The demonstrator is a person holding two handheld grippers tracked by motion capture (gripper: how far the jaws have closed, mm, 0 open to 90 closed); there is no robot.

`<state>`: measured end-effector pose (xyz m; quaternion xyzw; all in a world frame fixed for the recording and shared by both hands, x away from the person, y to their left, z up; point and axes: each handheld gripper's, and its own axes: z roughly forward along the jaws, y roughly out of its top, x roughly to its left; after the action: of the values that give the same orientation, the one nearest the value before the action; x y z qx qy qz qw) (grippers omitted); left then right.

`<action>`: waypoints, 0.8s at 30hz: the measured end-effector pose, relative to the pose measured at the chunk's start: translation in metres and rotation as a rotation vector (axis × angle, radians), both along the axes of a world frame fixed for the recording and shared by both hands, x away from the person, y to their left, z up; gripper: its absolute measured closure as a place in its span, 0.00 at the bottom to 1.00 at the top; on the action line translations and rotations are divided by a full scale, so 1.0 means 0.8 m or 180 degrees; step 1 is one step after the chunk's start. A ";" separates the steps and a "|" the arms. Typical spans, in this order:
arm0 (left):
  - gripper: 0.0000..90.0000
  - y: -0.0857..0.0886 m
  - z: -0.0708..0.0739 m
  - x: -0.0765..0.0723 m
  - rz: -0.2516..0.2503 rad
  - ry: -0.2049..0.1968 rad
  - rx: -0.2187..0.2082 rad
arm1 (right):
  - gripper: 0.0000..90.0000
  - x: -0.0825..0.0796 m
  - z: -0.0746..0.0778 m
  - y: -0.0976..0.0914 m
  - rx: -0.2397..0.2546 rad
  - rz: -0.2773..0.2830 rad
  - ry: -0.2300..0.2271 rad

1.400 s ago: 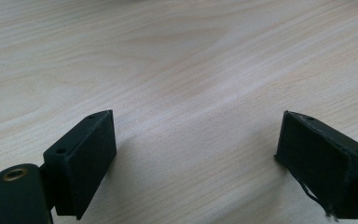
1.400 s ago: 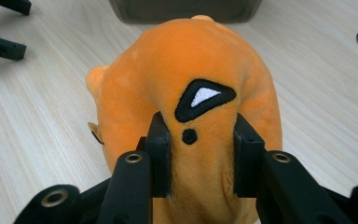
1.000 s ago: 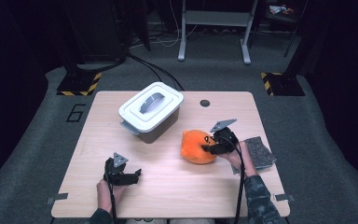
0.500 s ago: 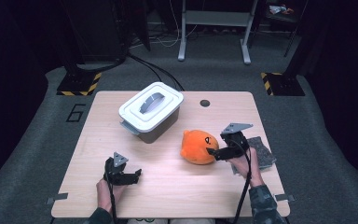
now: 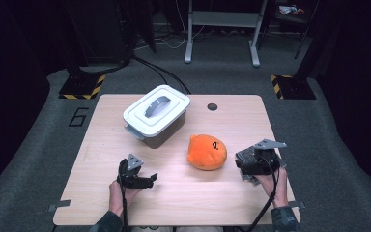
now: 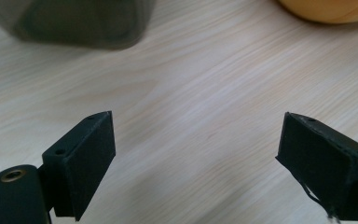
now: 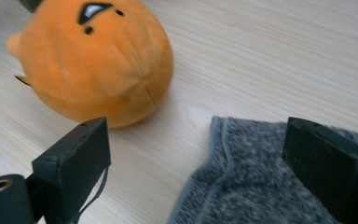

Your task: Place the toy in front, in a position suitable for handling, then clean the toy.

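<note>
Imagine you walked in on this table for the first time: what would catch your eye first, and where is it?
The bright orange plush toy stands out at once, sitting right of the table's middle. Behind it to the left is a grey lidded box with a white lid. At the near right edge, the right claw hovers with jaws open over a grey knitted cloth, beside the toy but apart from it.

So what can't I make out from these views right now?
- Grey cloth: in the high view the right gripper and hand cover most of it; the right gripper view cuts it off at the bottom edge.
- Lidded box: contents hidden by its white lid.
- Orange plush: cut off at the top edge of the left gripper view.
</note>
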<state>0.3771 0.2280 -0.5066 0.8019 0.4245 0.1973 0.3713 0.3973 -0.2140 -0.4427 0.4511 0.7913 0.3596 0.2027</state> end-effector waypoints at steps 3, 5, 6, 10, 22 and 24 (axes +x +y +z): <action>0.12 -0.014 0.006 0.004 -0.0098 -0.0037 -0.0032 | 0.07 -0.003 -0.006 -0.012 -0.0038 -0.0070 0.0006; 0.12 -0.023 0.009 0.007 -0.0159 -0.0021 -0.0074 | 0.06 -0.004 -0.008 -0.017 -0.0063 -0.0149 -0.0013; 0.13 -0.027 0.011 0.010 -0.0185 -0.0046 -0.0077 | 0.05 -0.004 -0.009 -0.021 -0.0054 -0.0180 -0.0007; 0.14 -0.044 0.018 0.019 -0.0354 -0.0044 -0.0107 | 0.02 -0.004 -0.015 -0.031 -0.0084 -0.0327 0.0023; 0.19 -0.098 0.029 0.058 -0.0661 -0.0014 -0.0220 | 0.02 0.001 -0.039 -0.050 -0.0147 -0.0550 0.0234; 0.21 -0.107 0.030 0.062 -0.0763 0.0005 -0.0203 | 0.02 0.002 -0.041 -0.051 -0.0150 -0.0543 0.0256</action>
<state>0.4267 0.1426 -0.4830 0.8348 0.3319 0.1373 0.4172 0.3987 -0.2550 -0.4752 0.5261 0.7657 0.3038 0.2111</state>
